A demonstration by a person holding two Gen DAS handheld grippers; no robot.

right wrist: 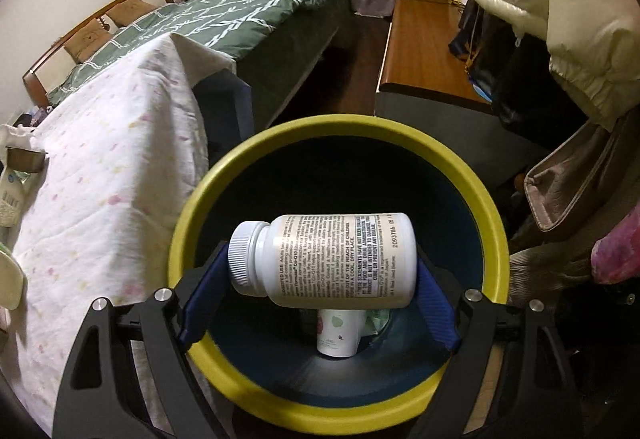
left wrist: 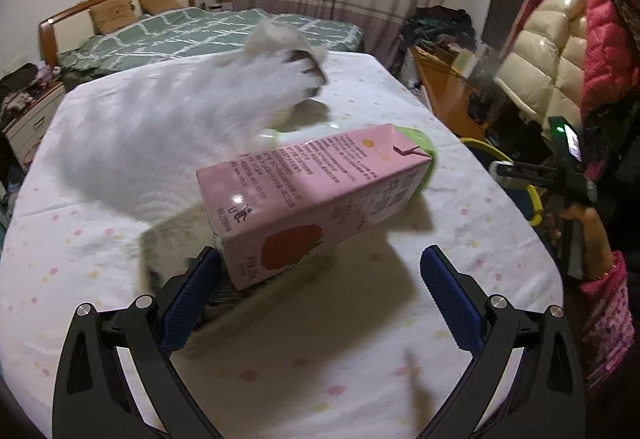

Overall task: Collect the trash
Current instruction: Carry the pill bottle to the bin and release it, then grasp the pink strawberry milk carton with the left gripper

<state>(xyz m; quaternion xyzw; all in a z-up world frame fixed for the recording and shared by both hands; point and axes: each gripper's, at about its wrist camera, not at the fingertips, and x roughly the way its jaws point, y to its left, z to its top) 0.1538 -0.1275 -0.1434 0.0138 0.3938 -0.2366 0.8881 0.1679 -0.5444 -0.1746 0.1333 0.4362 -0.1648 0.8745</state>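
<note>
1. Right gripper (right wrist: 320, 291): a white pill bottle (right wrist: 324, 259) is clamped between the blue pads, cap to the left, long axis crosswise to the fingers.
2. The bottle is held directly above the mouth of the yellow-rimmed bin (right wrist: 480, 199); a small white container (right wrist: 338, 335) and crumpled paper are seen at the bottom. Only a release is judged necessary; no sideways travel.
3. Left gripper (left wrist: 320, 287): jaws spread wide, nothing held.
4. The pink carton (left wrist: 304, 199) lies on its side on the white tablecloth (left wrist: 360, 359), just ahead of the left gripper, near end close to the left pad, long axis running away to the upper right.
5. Next pick is judged to belong to the left gripper; a slight shift left would be needed to straddle the carton.
6. A blurred white shape (left wrist: 180, 127) behind the carton cannot be identified.
</note>
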